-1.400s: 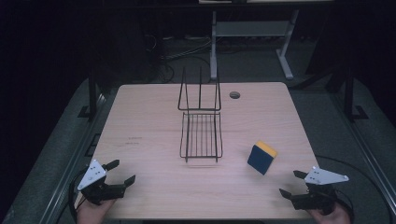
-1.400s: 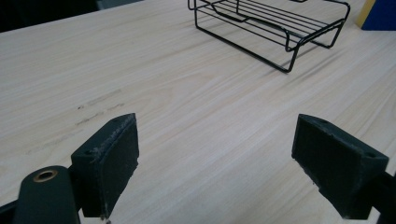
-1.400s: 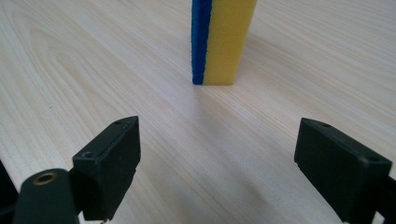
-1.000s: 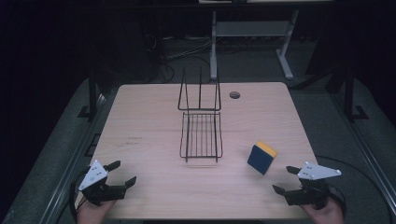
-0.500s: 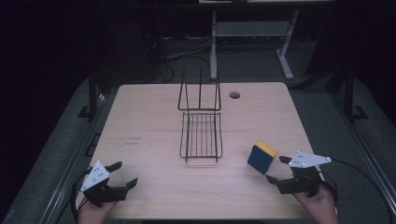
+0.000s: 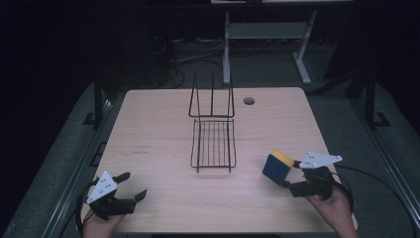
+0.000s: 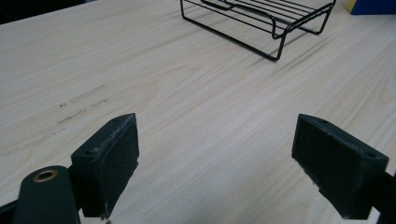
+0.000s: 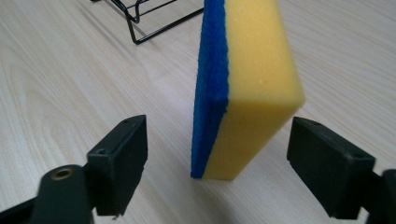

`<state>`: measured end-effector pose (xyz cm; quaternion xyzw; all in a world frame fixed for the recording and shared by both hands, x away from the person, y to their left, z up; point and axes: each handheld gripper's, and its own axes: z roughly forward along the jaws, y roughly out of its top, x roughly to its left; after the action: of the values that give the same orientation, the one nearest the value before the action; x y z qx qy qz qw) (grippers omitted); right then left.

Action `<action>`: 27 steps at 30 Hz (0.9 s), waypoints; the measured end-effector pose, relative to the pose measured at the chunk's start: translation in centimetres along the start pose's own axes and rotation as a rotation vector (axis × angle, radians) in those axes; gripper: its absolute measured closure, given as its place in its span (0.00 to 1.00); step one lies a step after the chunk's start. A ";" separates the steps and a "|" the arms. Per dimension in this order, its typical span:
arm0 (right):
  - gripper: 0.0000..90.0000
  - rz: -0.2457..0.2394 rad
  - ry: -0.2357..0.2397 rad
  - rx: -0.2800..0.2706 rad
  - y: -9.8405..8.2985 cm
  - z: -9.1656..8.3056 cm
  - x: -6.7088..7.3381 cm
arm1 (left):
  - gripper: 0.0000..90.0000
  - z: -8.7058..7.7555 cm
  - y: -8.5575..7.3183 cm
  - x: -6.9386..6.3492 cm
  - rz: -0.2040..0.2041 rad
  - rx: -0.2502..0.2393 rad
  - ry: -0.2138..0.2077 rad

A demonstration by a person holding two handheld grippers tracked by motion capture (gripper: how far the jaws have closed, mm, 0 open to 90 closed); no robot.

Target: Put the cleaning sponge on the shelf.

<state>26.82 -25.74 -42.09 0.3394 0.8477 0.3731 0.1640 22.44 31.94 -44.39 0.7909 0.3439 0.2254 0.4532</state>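
Note:
A sponge (image 6: 276, 166), yellow with a blue scouring face, stands on its edge on the wooden table (image 6: 158, 129) at the right. My right gripper (image 6: 291, 174) is open just behind it. In the right gripper view the sponge (image 8: 245, 88) stands upright in front of the two spread jaws, apart from both. A black wire rack (image 6: 213, 139) sits mid-table; its near edge (image 7: 261, 23) appears at the top of the left gripper view. Near the front left corner my left gripper (image 6: 132, 186) is open over bare wood.
A small dark round disc (image 6: 248, 100) lies at the table's far right. Cables trail from both grippers off the near edge. A grey desk frame (image 6: 267, 34) stands on the floor beyond the table. Bare tabletop lies left of the rack.
My right gripper has moved left and forward from the table's right edge up to the sponge. The left gripper has barely shifted. The sponge and rack stay put.

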 end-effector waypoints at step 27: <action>0.63 -0.009 -0.011 0.057 1.1 0.3 -0.5 | 0.16 -0.1 0.0 0.1 0.006 0.003 0.003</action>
<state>27.85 -25.37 -41.49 0.3422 0.8586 0.3461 0.1608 22.44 32.03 -44.37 0.7923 0.3423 0.2274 0.4510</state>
